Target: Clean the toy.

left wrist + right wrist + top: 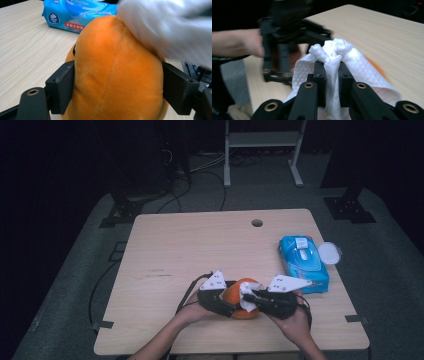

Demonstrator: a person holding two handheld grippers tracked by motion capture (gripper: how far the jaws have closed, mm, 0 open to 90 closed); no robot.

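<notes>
An orange plush toy (239,296) sits near the table's front edge, between both hands. My left gripper (227,306) is shut on the orange plush toy (117,72), its two black jaws pressing the toy's sides. My right gripper (248,298) is shut on a crumpled white wet wipe (332,60), which rests against the top of the toy (375,65). The wipe (170,27) covers the toy's upper right in the left gripper view. The left gripper (287,42) shows blurred beyond the wipe in the right gripper view.
A blue pack of wet wipes (303,262) lies at the table's right side, with a round white lid (330,253) beside it. The wooden table (190,245) has a cable hole (257,223) near its far edge. Dark floor and stands surround it.
</notes>
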